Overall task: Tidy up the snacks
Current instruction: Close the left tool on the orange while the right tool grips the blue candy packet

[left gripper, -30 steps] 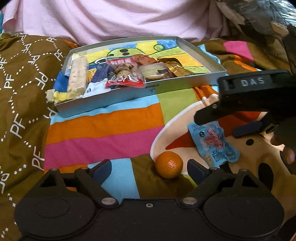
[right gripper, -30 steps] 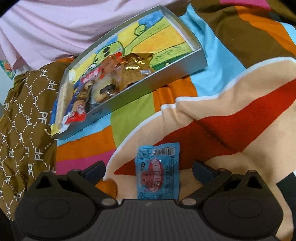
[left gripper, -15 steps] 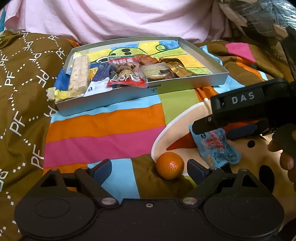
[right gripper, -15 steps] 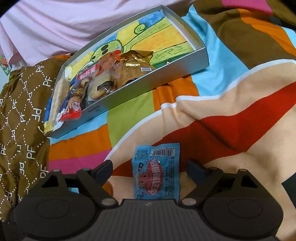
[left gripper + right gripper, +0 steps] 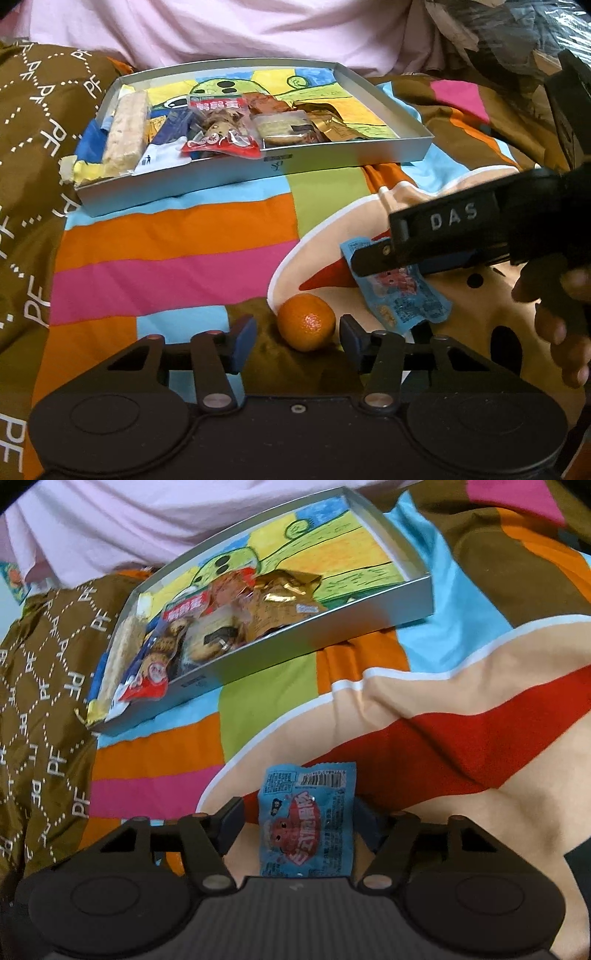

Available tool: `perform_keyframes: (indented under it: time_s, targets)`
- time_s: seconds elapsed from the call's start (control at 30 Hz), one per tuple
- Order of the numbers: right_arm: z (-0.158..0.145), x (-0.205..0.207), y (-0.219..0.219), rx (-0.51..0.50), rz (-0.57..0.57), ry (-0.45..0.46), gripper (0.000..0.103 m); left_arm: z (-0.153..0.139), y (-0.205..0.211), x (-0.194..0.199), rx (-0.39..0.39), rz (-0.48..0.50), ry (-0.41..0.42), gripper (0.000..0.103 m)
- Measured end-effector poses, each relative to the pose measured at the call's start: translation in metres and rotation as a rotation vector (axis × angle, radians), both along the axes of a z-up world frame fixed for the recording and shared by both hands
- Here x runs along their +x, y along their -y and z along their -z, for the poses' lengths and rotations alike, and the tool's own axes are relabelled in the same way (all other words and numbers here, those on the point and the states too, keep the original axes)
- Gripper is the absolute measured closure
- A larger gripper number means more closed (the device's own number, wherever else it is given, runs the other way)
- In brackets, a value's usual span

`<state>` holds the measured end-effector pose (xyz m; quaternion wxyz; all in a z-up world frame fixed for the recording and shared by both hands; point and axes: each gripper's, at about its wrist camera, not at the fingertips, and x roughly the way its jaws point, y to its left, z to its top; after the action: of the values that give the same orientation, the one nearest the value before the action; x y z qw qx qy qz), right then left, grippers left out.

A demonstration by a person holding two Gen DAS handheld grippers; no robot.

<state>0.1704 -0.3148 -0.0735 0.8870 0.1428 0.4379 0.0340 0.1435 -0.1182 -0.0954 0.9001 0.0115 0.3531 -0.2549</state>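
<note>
Snacks are sitting packed into the left half of a shallow silver cardboard tray (image 5: pixel 347 157) with a crayon drawing on its floor, lying near the far edge of the striped, multicoloured bedspread (image 5: pixel 177 251). Nearer, a small blue foil snack packet (image 5: pixel 308 819) is lying flat between the spread fingers of the right gripper (image 5: pixel 297 825), which is straddling it without pinching. Just beside that packet, a round orange mandarin (image 5: pixel 306 322) is resting on the bedspread between the wide-open fingers of the left gripper (image 5: pixel 297 339), neither finger touching it.
</note>
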Motion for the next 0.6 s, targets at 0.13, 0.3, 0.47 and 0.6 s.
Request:
perform_keyframes:
  time_s: [0.13,0.3,0.47,0.6]
  targets:
    - [0.001,0.001,-0.007,-0.050,-0.035,-0.001,0.030,0.002,-0.001,0.001,-0.002,-0.006,-0.005,0.057]
    - [0.001,0.000,-0.016,-0.135,-0.087,-0.006,0.032,0.001,-0.002,0.001,0.025,-0.041,0.001,0.057]
    - [0.004,-0.001,-0.032,-0.251,-0.154,-0.002,0.032,0.002,-0.004,0.003,0.046,-0.065,0.006,0.057]
    - [0.005,-0.001,-0.039,-0.303,-0.176,0.001,0.032,0.002,-0.006,0.004,0.050,-0.077,0.010,0.055]
